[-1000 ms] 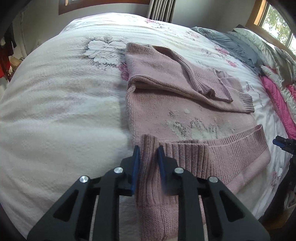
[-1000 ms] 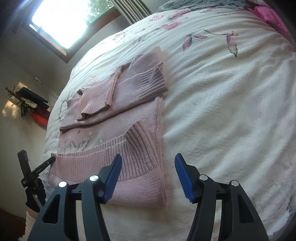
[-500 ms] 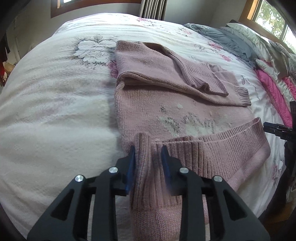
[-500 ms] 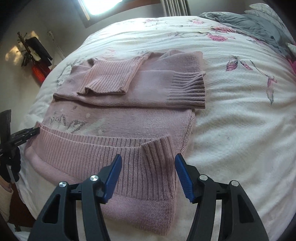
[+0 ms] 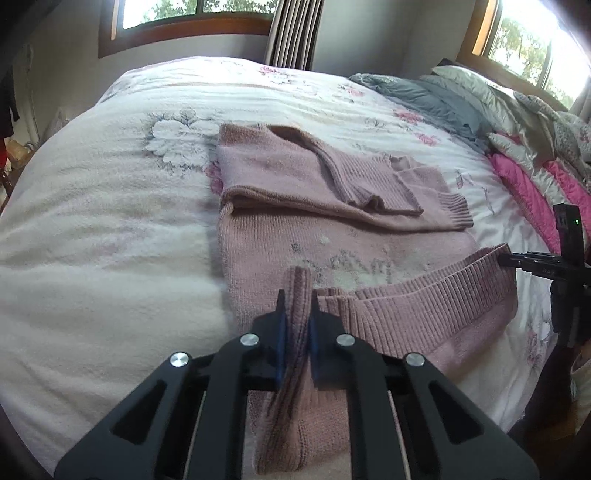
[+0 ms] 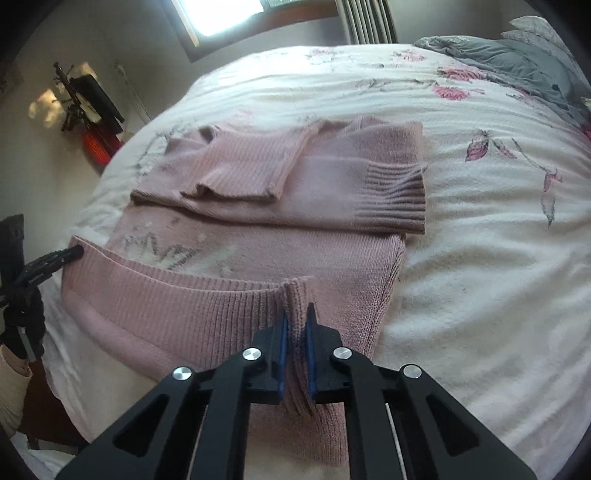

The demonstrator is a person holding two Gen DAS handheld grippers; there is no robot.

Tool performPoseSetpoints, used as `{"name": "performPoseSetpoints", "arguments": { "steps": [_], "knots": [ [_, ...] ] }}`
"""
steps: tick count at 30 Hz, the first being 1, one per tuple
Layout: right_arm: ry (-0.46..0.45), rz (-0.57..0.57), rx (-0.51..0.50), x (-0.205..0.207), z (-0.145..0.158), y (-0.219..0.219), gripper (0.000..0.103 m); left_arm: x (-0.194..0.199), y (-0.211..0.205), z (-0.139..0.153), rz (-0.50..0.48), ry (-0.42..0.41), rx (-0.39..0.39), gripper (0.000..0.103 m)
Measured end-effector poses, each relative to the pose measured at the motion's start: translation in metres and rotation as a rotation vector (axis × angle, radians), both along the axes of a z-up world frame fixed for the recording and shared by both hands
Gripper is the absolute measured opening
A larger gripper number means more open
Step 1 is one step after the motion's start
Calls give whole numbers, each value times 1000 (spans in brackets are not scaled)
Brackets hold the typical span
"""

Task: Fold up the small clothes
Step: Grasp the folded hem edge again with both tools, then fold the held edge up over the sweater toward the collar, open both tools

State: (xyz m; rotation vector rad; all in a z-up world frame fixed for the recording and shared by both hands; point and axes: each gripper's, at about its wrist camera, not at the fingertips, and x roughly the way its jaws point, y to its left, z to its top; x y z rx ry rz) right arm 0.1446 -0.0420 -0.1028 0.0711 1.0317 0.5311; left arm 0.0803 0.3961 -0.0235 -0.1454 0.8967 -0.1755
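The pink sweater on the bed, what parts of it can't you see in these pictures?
- Pink sweater, left wrist view: the pinched hem corner is hidden between the left gripper fingers.
- Right wrist view: the right gripper hides its hem corner.
- Both views: the underside and the parts under the folded sleeves are hidden.

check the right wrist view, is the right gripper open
No, the right gripper is shut on the pink sweater's ribbed hem.

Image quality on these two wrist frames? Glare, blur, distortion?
Left wrist: strong fisheye bowing of the bed, the right window blown out, the sweater sharp, the left gripper slightly soft. Right wrist: the window overexposed, a sun patch on the wall, dark vignette corners, the right gripper crisp.
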Motion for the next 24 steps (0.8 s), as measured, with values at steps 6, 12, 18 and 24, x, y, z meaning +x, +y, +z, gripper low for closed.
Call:
{"name": "performPoseSetpoints", "arguments": {
  "steps": [6, 12, 18, 24],
  "knots": [
    [-103, -19, 112, -1, 58, -19, 8, 7, -1, 50, 13, -116, -5, 8],
    [-177, -70, 126, 29, 99, -26, 8, 55, -5, 91, 37, -212, 14, 8],
    [-174, -141, 110, 95, 110, -28, 8, 134, -8, 102, 67, -240, 63, 8],
    [-121, -207, 87, 173, 92, -22, 8, 219, -3, 75, 96, -195, 81, 8]
  ]
}}
